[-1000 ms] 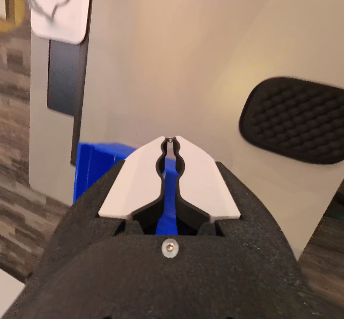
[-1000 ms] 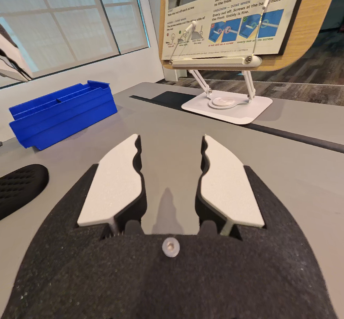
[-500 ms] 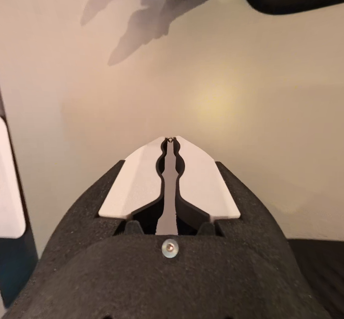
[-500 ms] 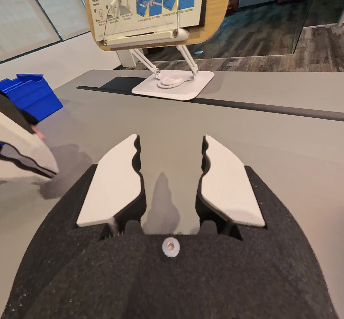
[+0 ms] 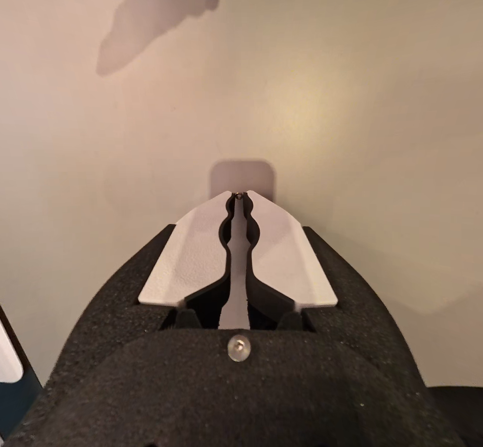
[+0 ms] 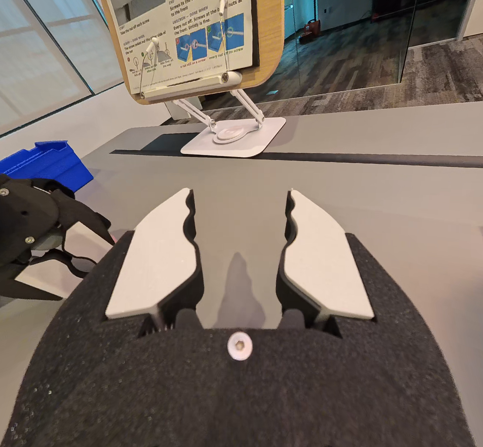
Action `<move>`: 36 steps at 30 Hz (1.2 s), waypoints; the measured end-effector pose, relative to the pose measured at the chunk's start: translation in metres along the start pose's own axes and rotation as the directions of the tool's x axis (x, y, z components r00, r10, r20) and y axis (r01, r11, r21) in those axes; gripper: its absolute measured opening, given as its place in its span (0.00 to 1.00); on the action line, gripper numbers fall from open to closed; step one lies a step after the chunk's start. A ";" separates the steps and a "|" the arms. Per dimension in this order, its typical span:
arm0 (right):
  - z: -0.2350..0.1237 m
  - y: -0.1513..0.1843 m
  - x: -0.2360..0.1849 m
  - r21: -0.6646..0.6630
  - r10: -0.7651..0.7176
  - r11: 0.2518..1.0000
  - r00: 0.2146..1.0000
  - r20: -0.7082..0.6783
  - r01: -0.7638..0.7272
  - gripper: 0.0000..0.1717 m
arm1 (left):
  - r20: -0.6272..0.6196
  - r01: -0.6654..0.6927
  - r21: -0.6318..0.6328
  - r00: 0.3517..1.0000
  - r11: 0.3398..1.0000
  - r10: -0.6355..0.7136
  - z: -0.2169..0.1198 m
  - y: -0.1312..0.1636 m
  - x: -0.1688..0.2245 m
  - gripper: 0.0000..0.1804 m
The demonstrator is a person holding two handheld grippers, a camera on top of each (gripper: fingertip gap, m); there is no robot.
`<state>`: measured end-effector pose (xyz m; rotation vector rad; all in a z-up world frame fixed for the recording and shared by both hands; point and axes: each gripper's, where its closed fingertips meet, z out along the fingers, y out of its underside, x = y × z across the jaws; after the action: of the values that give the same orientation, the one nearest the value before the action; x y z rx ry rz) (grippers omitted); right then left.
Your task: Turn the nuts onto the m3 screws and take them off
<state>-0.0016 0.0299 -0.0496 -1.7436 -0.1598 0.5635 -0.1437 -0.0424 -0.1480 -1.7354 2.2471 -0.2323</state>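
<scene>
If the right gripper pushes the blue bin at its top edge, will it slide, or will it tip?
Probably it slides. The blue bin looks long and low and sits flat on the smooth grey table, so tipping seems unlikely. It looks like thin plastic, likely light, so a push near one end may turn it.

bin point(image 6: 49, 165) left of stand point(image 6: 232, 136), on table point(image 6: 366, 199)

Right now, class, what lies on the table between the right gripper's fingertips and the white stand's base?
Only bare grey table, seen in the right wrist view, between the right gripper and the base.
</scene>
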 end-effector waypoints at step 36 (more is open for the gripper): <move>0.006 0.006 -0.024 -0.025 -0.068 0.997 0.997 0.048 0.069 0.38 | 0.581 0.189 0.404 0.703 0.895 -0.411 -0.352 0.148 -0.040 0.13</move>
<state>-0.0266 0.0245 -0.0490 -1.7449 -0.2603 0.5550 -0.3846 0.0172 0.1450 -1.6573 1.3283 -0.0282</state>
